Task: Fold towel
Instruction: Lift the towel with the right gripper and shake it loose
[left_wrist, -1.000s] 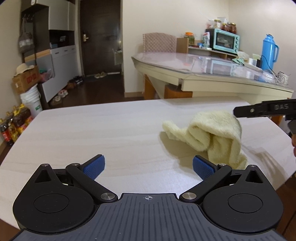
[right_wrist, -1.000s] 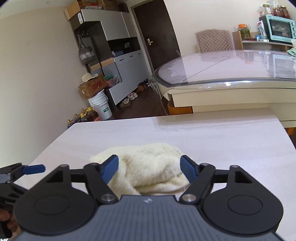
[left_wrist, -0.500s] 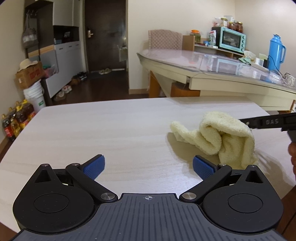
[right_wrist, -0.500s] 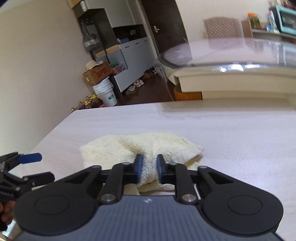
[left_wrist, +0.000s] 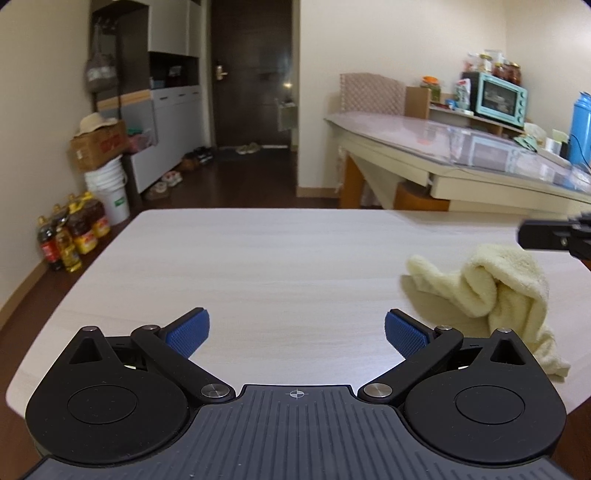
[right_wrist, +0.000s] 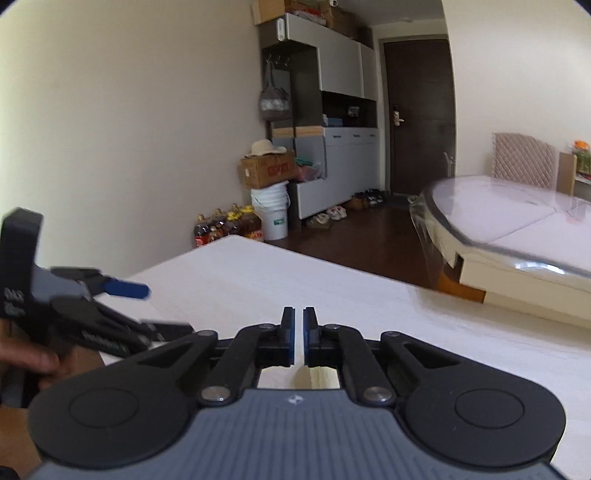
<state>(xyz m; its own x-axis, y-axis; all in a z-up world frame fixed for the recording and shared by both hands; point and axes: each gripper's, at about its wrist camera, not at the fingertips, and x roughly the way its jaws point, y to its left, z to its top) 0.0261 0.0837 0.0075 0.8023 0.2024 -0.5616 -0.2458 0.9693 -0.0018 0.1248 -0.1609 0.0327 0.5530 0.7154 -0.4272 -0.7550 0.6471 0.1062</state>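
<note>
- Pale wood-grain desk (left_wrist: 258, 266) in a lived-in room, with a glass-topped dining table beyond it and oil bottles (left_wrist: 70, 236) on the floor.
- Towel (left_wrist: 495, 291), cream terry, sits bunched ahead and to the right of the left tool (left_wrist: 297, 328). Part of it is drawn up into a peak toward the right tool (left_wrist: 554, 238); a tail trails on the desk toward the left tool's right finger. Not flat, not folded.
- Right tool (right_wrist: 298, 339): a second ago its jaws stood wide over the heap; now they are pinched to a thin slit. In its own view only a pale strip shows under the fingers, so the hold itself is hidden. The raised cloth suggests it has an edge.
- Left tool: jaws wide, holding nothing, hovering over bare desk.
- Judgement: the cloth is being lifted, likely to open it out. One-point hold, so it may slip or stay twisted.
</note>
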